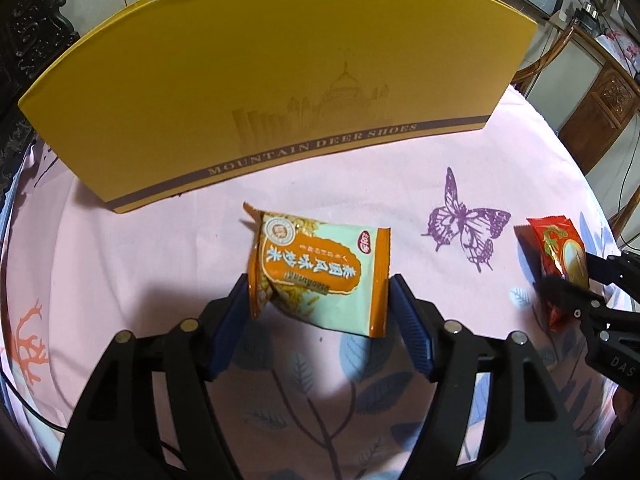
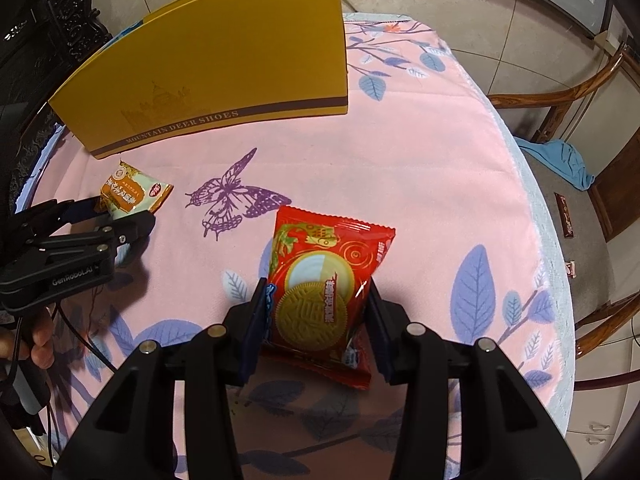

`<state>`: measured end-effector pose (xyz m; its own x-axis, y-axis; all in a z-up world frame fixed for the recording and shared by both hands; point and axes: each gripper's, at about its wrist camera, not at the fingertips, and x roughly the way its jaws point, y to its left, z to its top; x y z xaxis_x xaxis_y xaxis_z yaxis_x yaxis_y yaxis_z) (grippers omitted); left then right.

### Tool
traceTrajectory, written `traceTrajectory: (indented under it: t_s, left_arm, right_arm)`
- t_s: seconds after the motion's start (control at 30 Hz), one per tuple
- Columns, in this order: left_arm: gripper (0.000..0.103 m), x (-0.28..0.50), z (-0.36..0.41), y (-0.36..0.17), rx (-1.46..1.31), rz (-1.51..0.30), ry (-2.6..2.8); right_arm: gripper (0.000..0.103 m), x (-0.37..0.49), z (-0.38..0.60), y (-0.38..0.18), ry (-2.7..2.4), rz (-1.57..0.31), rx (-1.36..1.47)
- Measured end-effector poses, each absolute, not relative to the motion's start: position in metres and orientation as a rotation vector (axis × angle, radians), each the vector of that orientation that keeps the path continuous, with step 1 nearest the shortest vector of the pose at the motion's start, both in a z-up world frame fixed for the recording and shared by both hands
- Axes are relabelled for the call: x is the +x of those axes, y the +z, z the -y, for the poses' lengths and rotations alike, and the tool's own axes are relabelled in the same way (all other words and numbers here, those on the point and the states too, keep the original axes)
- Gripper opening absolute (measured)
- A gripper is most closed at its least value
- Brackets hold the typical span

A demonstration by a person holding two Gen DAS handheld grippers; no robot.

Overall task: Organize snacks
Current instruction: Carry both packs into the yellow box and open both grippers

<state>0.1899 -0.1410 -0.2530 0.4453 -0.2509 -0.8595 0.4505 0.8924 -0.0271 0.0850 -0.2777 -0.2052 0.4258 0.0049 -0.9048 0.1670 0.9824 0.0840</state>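
My left gripper (image 1: 318, 292) is shut on an orange and pale green snack packet (image 1: 316, 268), held a little above the pink cloth; it also shows in the right wrist view (image 2: 134, 196). My right gripper (image 2: 316, 312) is shut on a red biscuit packet (image 2: 324, 292) with a round biscuit picture; it shows at the right edge of the left wrist view (image 1: 558, 258). A yellow shoe box (image 1: 256, 80) stands behind both packets, its long side facing me. Its inside is hidden.
The round table has a pink cloth (image 2: 420, 168) with a purple butterfly (image 2: 232, 196) and blue leaves. Wooden chairs (image 2: 592, 184) stand at the right, one with a blue cloth (image 2: 560, 160) and a small wrapped snack (image 2: 566, 216) on its seat. Dark carved furniture (image 2: 60, 20) is at back left.
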Motion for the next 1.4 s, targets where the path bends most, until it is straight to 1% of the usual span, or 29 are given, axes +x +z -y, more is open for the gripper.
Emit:
traceTrajectory:
  t_s: [0.03, 0.17, 0.27, 0.5, 0.73, 0.83, 0.97, 1.13, 1.4]
  left_arm:
    - [0.068, 0.190, 0.141, -0.253, 0.216, -1.016, -0.442]
    - [0.050, 0.193, 0.131, -0.250, 0.195, -1.006, -0.447]
    - [0.046, 0.195, 0.126, -0.248, 0.176, -1.015, -0.470]
    - [0.046, 0.191, 0.107, -0.236, 0.124, -1.008, -0.463]
    - [0.046, 0.179, 0.066, -0.207, 0.044, -0.979, -0.444]
    - [0.046, 0.176, 0.056, -0.189, 0.026, -0.951, -0.430]
    - [0.046, 0.171, 0.045, -0.155, 0.029, -0.885, -0.422]
    - [0.046, 0.174, 0.038, -0.108, -0.006, -0.799, -0.401]
    - [0.047, 0.197, 0.043, -0.036, -0.078, -0.668, -0.398]
  right_arm:
    - [0.046, 0.085, 0.278, -0.205, -0.102, -1.128, 0.169]
    - [0.046, 0.084, 0.278, -0.205, -0.102, -1.126, 0.168]
    - [0.046, 0.084, 0.277, -0.205, -0.100, -1.122, 0.164]
    - [0.046, 0.083, 0.276, -0.204, -0.095, -1.120, 0.158]
    - [0.046, 0.083, 0.272, -0.200, -0.065, -1.130, 0.171]
    - [0.046, 0.084, 0.270, -0.189, -0.050, -1.109, 0.192]
    - [0.046, 0.089, 0.268, -0.158, -0.027, -1.035, 0.205]
    - [0.046, 0.104, 0.263, -0.106, 0.013, -0.907, 0.199]
    - [0.046, 0.149, 0.259, -0.022, 0.075, -0.691, 0.189]
